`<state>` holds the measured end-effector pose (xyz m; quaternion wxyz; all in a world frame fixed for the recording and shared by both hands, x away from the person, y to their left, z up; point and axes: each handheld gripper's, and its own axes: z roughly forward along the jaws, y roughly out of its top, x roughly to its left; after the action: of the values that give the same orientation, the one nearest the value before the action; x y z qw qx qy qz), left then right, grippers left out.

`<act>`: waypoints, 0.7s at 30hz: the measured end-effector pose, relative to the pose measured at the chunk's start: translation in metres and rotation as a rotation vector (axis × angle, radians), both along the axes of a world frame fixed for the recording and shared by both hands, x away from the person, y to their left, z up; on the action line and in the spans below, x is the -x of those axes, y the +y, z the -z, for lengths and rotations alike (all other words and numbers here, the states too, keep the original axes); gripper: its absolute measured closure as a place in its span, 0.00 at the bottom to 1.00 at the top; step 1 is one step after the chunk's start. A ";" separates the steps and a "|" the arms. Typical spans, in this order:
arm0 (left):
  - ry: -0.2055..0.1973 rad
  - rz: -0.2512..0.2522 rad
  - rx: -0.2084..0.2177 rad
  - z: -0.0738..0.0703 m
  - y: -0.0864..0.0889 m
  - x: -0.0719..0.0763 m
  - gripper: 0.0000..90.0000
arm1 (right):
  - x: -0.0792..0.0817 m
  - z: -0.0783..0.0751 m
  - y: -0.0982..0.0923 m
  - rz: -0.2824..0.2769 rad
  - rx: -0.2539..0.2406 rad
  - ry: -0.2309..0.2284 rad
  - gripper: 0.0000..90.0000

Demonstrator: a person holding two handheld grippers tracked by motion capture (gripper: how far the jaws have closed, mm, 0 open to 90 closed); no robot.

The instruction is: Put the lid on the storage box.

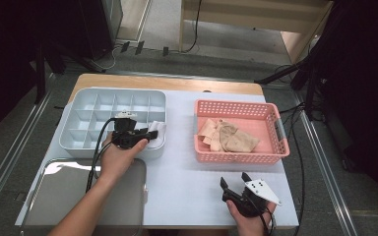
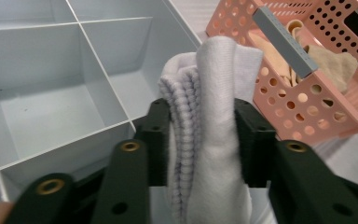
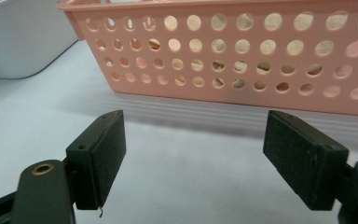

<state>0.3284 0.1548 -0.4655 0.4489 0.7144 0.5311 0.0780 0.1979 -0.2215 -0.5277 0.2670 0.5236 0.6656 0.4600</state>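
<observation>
- White folded sock (image 2: 209, 140) pinched in left gripper (image 2: 203, 144), above grey divided tray (image 2: 51, 60).
- Pink basket (image 3: 223, 51) ahead of wide-spread right gripper (image 3: 193, 158) holds beige socks (image 1: 229, 136), half hidden.

A: Where does the left gripper (image 1: 152, 133) sit, and how do its jaws stand?

B: Left of centre in the high view, jaws pointing toward frame right. The left hand (image 1: 120, 152) grips its body from below, the bare forearm running down to the bottom edge. In the left gripper view both pads meet what lies between them.

A: And the right gripper (image 1: 235, 180)?

B: Lower right of the high view, held by the right hand (image 1: 248, 219) at the bottom edge. Its jaws point up-frame, spread wide apart.
</observation>
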 end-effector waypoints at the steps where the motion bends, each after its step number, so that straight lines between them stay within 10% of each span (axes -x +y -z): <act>1: -0.011 -0.014 0.000 -0.002 0.003 0.001 0.60 | 0.000 0.000 0.000 -0.001 0.000 0.000 0.23; 5: -0.042 -0.029 0.055 -0.012 0.013 0.004 0.58 | 0.000 0.000 0.000 -0.003 0.001 -0.001 0.23; 13: 0.013 0.022 0.006 -0.009 0.005 0.000 0.89 | 0.000 0.000 0.000 -0.004 0.006 -0.003 0.23; 21: 0.210 0.120 -0.104 0.003 -0.007 -0.020 0.92 | -0.001 0.000 0.000 -0.004 0.007 -0.001 0.24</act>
<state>0.3485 0.1477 -0.4680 0.3569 0.7715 0.5267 0.0032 0.1986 -0.2213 -0.5279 0.2680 0.5211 0.6682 0.4584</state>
